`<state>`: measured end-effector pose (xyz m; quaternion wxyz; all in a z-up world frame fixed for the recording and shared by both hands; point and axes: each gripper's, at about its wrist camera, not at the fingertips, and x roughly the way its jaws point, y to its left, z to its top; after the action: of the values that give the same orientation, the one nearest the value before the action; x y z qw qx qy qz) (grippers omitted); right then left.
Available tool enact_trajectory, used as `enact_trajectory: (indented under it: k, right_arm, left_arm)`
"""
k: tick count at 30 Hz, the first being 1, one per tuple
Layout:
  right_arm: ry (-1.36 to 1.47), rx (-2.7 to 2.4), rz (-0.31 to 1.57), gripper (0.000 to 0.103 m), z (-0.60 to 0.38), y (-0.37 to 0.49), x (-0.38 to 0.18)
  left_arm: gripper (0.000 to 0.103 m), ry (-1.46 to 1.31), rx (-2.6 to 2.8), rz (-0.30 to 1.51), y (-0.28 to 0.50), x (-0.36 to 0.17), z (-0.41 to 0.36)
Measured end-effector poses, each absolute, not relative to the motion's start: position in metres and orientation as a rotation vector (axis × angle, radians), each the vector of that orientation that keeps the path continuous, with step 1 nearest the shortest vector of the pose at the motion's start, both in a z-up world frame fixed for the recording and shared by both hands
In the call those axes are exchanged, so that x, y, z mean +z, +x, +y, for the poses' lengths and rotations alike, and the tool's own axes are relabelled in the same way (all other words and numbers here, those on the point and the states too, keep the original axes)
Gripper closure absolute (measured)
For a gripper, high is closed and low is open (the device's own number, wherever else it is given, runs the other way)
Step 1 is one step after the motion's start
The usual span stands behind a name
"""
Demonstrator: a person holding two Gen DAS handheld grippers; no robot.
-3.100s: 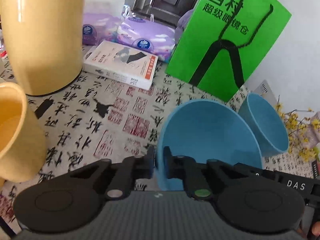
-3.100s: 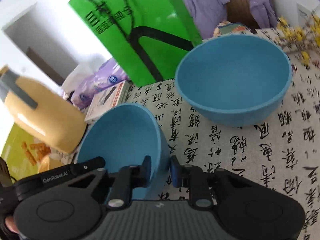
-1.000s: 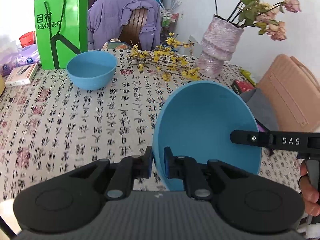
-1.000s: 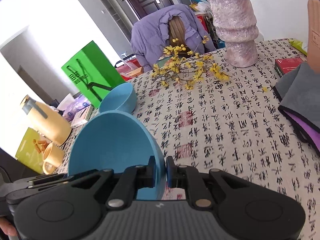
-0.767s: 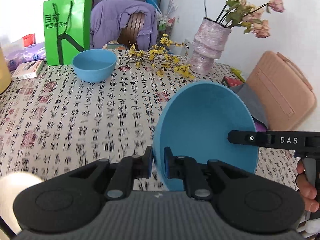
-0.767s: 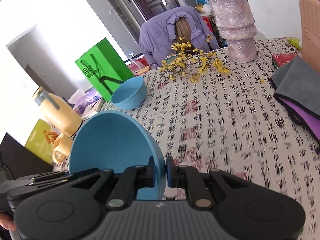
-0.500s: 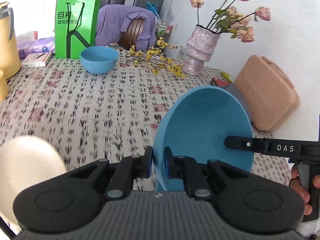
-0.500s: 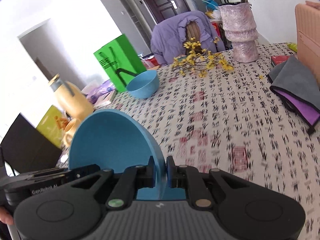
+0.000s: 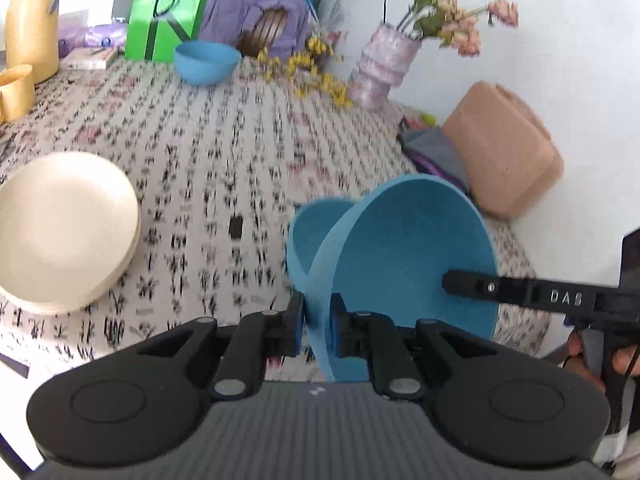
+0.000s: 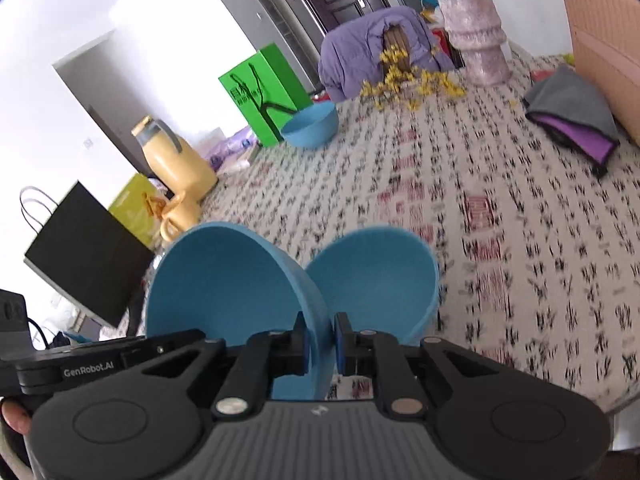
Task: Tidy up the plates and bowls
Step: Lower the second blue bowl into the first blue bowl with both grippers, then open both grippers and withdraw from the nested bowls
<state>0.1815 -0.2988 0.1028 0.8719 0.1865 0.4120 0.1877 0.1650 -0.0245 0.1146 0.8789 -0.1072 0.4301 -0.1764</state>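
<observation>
A round, matte blue bowl (image 9: 416, 256) is clamped by its rim between the closed black fingers of the left gripper (image 9: 317, 330). In the left wrist view it is seen tilted steeply, its opening turned toward the right, above the near part of the table. The same bowl (image 10: 224, 280) is also pinched at the opposite side of its rim by the right gripper (image 10: 320, 344), whose two black fingers are pressed against the thin wall from both sides. In the left wrist view the right gripper's black body is seen reaching in from the right, with part of the hand (image 9: 600, 356) that holds it.

A second blue bowl (image 9: 316, 232) of the same kind is seen just behind the held one, on the tablecloth printed with black and red calligraphy (image 9: 224, 152); in the right wrist view it (image 10: 376, 284) lies just to the right of the held bowl. Whether the two bowls touch cannot be told.

A third blue bowl (image 9: 207, 62) is set far back on the table, just beside a bright green paper bag (image 9: 168, 8). A stack of cream-coloured round plates (image 9: 60, 228) rests at the left near edge. A yellow thermos jug (image 9: 32, 20), a pale pink textured vase with dried roses (image 9: 386, 66) and a peach-coloured case (image 9: 504, 148) are placed around the far and right sides.
</observation>
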Motion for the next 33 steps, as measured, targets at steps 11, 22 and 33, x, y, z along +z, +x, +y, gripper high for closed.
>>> enact_trajectory:
  k: [11, 22, 33]
  right_arm:
    - [0.405, 0.364, 0.892, 0.090, -0.310, 0.212, 0.089]
    - [0.401, 0.302, 0.950, 0.088, -0.315, 0.271, 0.065]
    - [0.348, 0.287, 0.974, 0.073, -0.310, 0.289, 0.052]
  left_arm:
    - [0.091, -0.283, -0.375, 0.928, 0.201, 0.098, -0.034]
    - [0.088, -0.331, -0.383, 1.022, 0.261, 0.066, -0.042]
    - [0.058, -0.300, -0.408, 0.997, 0.275, 0.058, -0.042]
